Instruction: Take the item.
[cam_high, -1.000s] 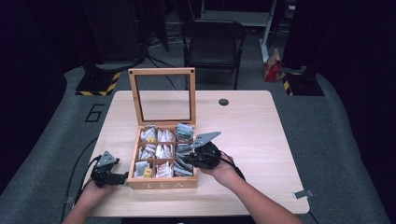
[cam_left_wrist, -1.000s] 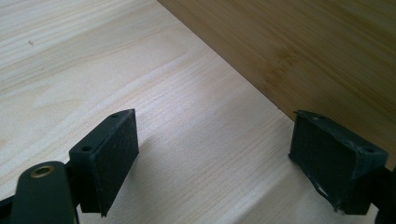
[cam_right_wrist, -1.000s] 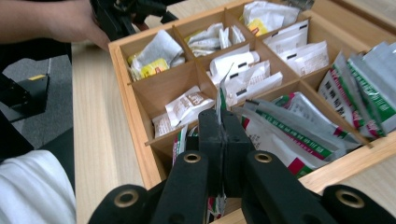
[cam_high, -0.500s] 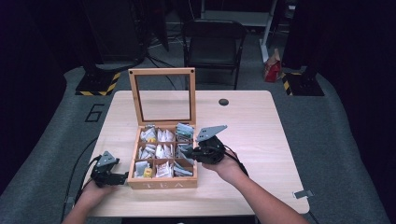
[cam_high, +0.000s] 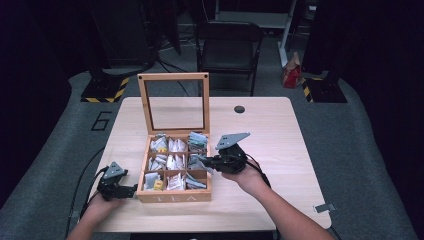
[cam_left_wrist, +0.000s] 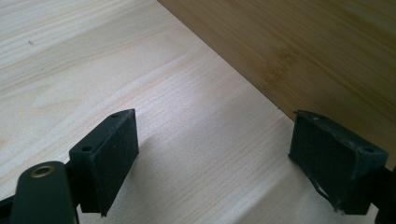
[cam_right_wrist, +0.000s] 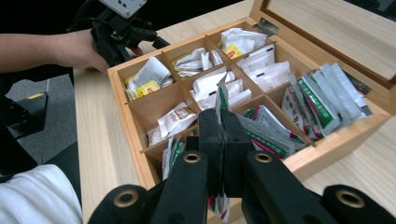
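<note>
Right gripper (cam_right_wrist: 223, 122) jaws pressed together on tea packet (cam_right_wrist: 221, 95), holding it edge-up above middle of wooden tea box (cam_high: 172, 194). Left gripper (cam_left_wrist: 215, 161) jaws wide apart, empty, resting on table (cam_left_wrist: 93, 56) just beside box wall.

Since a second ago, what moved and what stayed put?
The right hand-held gripper, shut on a tea bag packet, lifted a little above the tea box, drawing the packet up with it. The left hand-held gripper stayed beside the box, jaws open. The box and its raised lid did not move.
</note>
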